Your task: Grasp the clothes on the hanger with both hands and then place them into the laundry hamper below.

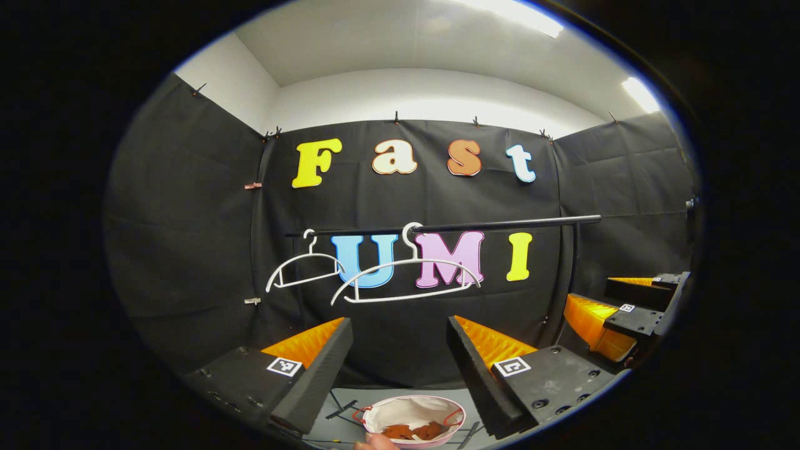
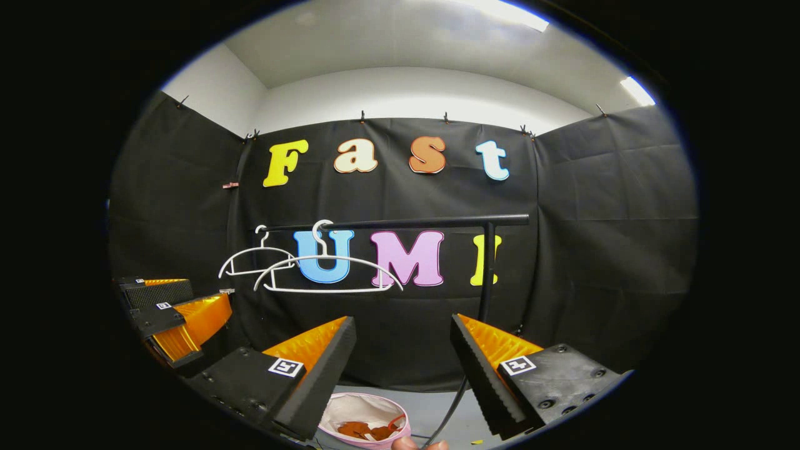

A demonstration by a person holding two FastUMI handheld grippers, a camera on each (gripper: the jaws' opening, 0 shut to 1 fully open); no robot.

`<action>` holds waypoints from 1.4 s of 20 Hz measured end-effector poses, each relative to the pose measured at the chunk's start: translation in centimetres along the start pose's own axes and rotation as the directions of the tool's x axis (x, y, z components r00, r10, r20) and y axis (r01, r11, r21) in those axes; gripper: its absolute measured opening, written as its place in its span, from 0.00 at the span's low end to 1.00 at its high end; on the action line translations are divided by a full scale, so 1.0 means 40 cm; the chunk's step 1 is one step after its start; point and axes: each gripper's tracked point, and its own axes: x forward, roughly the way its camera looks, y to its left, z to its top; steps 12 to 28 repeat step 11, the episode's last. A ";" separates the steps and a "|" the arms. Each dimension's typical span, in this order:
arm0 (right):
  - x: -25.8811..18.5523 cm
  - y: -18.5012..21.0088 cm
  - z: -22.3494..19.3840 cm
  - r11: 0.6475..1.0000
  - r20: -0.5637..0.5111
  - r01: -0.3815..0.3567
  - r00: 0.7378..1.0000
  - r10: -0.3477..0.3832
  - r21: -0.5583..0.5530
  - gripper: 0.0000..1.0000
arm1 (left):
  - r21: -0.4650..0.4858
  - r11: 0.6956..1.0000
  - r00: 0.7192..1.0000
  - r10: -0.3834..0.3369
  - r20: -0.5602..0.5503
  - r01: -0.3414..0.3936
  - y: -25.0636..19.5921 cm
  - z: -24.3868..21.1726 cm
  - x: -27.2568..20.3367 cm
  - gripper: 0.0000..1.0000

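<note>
Fingers of left gripper (image 1: 397,350) and right gripper (image 2: 403,350) spread wide, empty; brown clothes (image 1: 412,430) inside laundry hamper (image 1: 381,415) below; two hangers (image 1: 400,275) bare on rail (image 1: 500,224); rail upright (image 2: 487,275) visible in right gripper view

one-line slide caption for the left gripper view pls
Open tongs face two bare hangers above the hamper holding brown clothes.

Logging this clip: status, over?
Both tongs open, empty: left, right. Hangers bare on rail. Clothes in hamper below. Nothing in the way.
</note>
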 end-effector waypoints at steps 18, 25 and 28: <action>0.013 0.011 0.008 1.000 0.024 -0.009 1.000 0.010 -0.016 0.98 | 0.007 1.000 1.000 -0.017 0.015 0.017 -0.021 0.017 0.018 0.95; 0.013 0.011 0.008 1.000 0.024 -0.009 1.000 0.010 -0.016 0.98 | 0.007 1.000 1.000 -0.017 0.015 0.017 -0.021 0.017 0.018 0.95; 0.013 0.011 0.008 1.000 0.024 -0.009 1.000 0.010 -0.016 0.98 | 0.007 1.000 1.000 -0.017 0.015 0.017 -0.021 0.017 0.018 0.95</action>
